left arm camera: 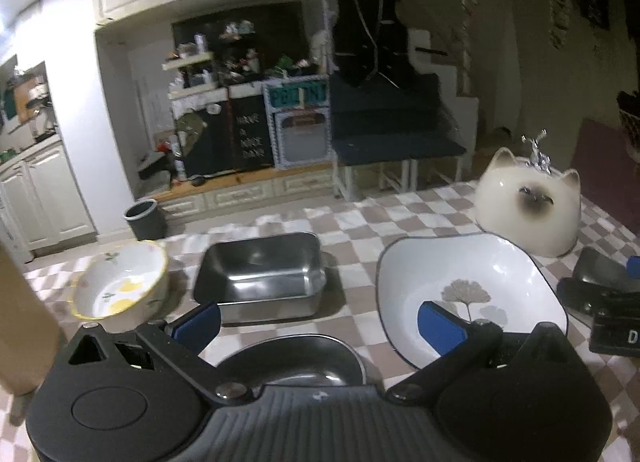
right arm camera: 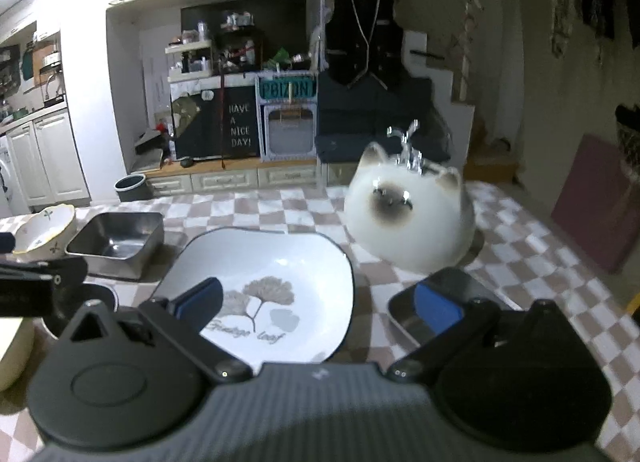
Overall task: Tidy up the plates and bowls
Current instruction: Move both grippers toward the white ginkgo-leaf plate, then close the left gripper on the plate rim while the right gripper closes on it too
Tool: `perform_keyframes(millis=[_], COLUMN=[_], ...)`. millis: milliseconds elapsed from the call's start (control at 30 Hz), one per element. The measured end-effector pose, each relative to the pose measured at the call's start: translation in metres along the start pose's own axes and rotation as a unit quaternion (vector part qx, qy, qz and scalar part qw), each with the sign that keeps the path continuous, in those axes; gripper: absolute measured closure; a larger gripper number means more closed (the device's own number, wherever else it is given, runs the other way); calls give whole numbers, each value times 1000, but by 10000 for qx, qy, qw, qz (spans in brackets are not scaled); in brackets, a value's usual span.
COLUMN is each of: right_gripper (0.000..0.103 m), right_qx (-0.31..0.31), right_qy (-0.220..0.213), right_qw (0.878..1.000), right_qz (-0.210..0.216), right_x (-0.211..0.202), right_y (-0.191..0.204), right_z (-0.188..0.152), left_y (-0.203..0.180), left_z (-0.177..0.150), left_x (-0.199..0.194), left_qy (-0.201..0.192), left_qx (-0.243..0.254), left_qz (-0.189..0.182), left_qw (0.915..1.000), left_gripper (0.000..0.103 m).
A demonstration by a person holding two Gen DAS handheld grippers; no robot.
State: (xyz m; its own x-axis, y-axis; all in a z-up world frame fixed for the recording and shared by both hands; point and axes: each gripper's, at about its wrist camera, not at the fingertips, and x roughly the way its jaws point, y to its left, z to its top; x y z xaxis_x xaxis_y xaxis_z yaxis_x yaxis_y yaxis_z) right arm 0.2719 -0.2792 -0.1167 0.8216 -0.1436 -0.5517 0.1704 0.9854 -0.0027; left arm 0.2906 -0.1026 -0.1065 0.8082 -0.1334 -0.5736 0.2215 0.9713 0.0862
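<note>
Partly hidden under my left gripper (left arm camera: 320, 322), a dark bowl (left arm camera: 296, 362) shows only its far rim; the tool's body covers the near half. My left fingers stand wide apart, holding nothing. Beyond them sits a steel tray (left arm camera: 262, 276), with a floral bowl (left arm camera: 120, 288) tilted just left of it, its near side blurred. To the right lies a white leaf plate (left arm camera: 472, 286), and behind it a cat-shaped dish (left arm camera: 528, 206) with something shiny on top that I cannot make out. All rest on the checked tablecloth (left arm camera: 360, 230).

My right gripper (right arm camera: 320, 302) is also spread open and empty, hovering over the near edge of the leaf plate (right arm camera: 276, 274). Its right finger (right arm camera: 438, 302) covers part of a second steel tray (right arm camera: 404, 310), cut off by the tool. At the left edge the other gripper blocks the dark bowl almost wholly. A pale rounded object at the near left is cropped and I cannot tell what it is.
</note>
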Motion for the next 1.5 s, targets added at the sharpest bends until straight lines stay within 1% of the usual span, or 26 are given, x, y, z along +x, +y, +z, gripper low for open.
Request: perform_keyframes(millis=[67,167,233,300,367,433,467,533,567,600,633,700,733,800,867,900,933,967,1000,1033,1100,1133,1233,1300,1367,1500], right_gripper=[0,0,0,1,7,22,25,40,44,52,55,59,62,63,67,70,72,75,79,85,91,92,94,95,95,95], right_qx=[21,139,357,646,1001,1355,1469,1525,1522,1541,1577,1619,1687,1837,1896,1919,1916,1906,1886,1889,1966,2026,2066,2029,2001,1986], right_qy=[81,219,334,353,404,474,519,652,740,826,935,878,881,886,965,1027,1083,1124,1161,1195,1202,1191,1241,1287,1292,1289], right_qw=[10000,9996,9988,9973,9941,9888,9861,9840,9834,9824,9809,9810,9798,9771,9758,9749,9747,9745,9745,9740,9721,9708,9691,9691,9696,9700], right_qz=[-31,-62,-46,28,104,417,572,645,654,658,648,607,608,599,505,462,388,365,368,380,440,479,528,555,564,556], right_x=[11,24,34,41,50,57,61,69,74,78,84,86,88,91,94,97,99,98,100,101,103,104,105,107,108,109], right_y=[-2,-7,-14,-21,-28,-36,-38,-38,-38,-37,-36,-37,-39,-43,-47,-49,-50,-55,-56,-57,-60,-61,-62,-61,-61,-59], right_z=[0,3,5,7,9,10,11,10,9,8,7,7,7,7,6,5,3,1,0,-1,-2,-2,-3,-5,-4,-2], left_y=[-2,-2,1,5,8,9,10,11,13,15,18,26,28,32,32,32,31,31,30,30,29,29,29,29,29,28], left_z=[-1,0,0,1,3,5,7,10,12,14,14,16,16,17,19,19,20,20,19,19,18,17,17,16,15,13], left_x=[11,25,33,41,48,53,55,59,61,62,63,67,70,75,78,80,82,85,88,90,96,97,101,105,110,118], left_qy=[104,160,191,173,199,239,253,304,344,358,356,452,529,651,728,735,761,803,851,899,977,1001,995,1032,1108,1173], left_qx=[25,-16,-182,-476,-693,-760,-740,-649,-621,-633,-695,-1012,-1184,-1460,-1524,-1511,-1472,-1445,-1431,-1421,-1411,-1404,-1372,-1390,-1420,-1449], left_qz=[-25,-31,-200,-449,-618,-670,-697,-813,-909,-1008,-1151,-1509,-1626,-1822,-1878,-1866,-1858,-1840,-1847,-1874,-1892,-1893,-1863,-1847,-1808,-1839], left_qw=[9999,9999,9995,9977,9955,9946,9945,9941,9933,9923,9903,9823,9781,9702,9676,9680,9685,9689,9686,9678,9668,9667,9678,9674,9669,9651], left_gripper=[0,0,0,0,0,0,0,0,0,0,0,1,3,17,25,30,33,38,43,45,53,55,65,80,89,90])
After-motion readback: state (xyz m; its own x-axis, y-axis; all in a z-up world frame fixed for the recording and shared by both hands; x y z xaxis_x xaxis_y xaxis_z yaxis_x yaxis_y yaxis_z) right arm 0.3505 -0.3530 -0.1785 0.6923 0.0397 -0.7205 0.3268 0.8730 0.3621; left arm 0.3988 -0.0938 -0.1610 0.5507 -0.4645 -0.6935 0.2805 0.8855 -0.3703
